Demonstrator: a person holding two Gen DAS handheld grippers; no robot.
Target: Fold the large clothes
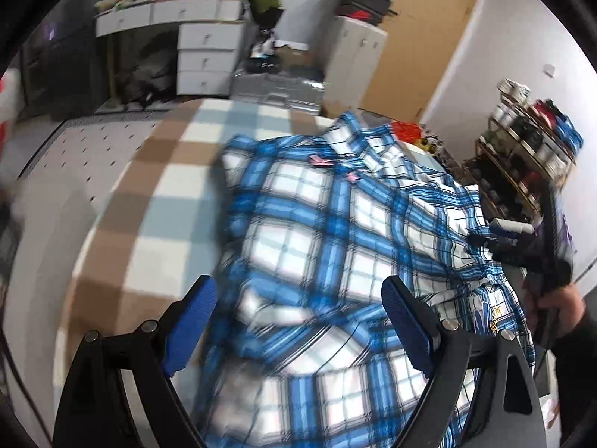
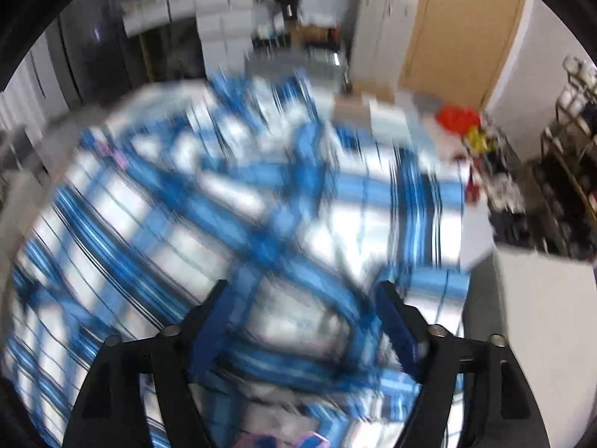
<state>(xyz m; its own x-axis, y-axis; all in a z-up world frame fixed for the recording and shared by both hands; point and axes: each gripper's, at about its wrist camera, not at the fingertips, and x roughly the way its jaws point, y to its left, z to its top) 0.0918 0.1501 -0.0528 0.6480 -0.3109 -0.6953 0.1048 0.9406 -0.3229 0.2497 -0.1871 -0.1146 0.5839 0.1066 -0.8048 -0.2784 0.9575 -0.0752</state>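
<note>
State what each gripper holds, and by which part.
Nothing. Left gripper and right gripper are both open above the plaid shirt; no fabric pinched.

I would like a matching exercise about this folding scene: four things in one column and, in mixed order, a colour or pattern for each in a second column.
Things:
1. large plaid shirt
2. checked table cover
3. pads of the left tongs
4. small bows on the shirt

Descriptions:
A. pink
B. brown, white and pale blue squares
C. solid ribbed blue
D. blue and white with thin dark lines

Pairs: 1-D, 2-B, 3-C, 4-A
</note>
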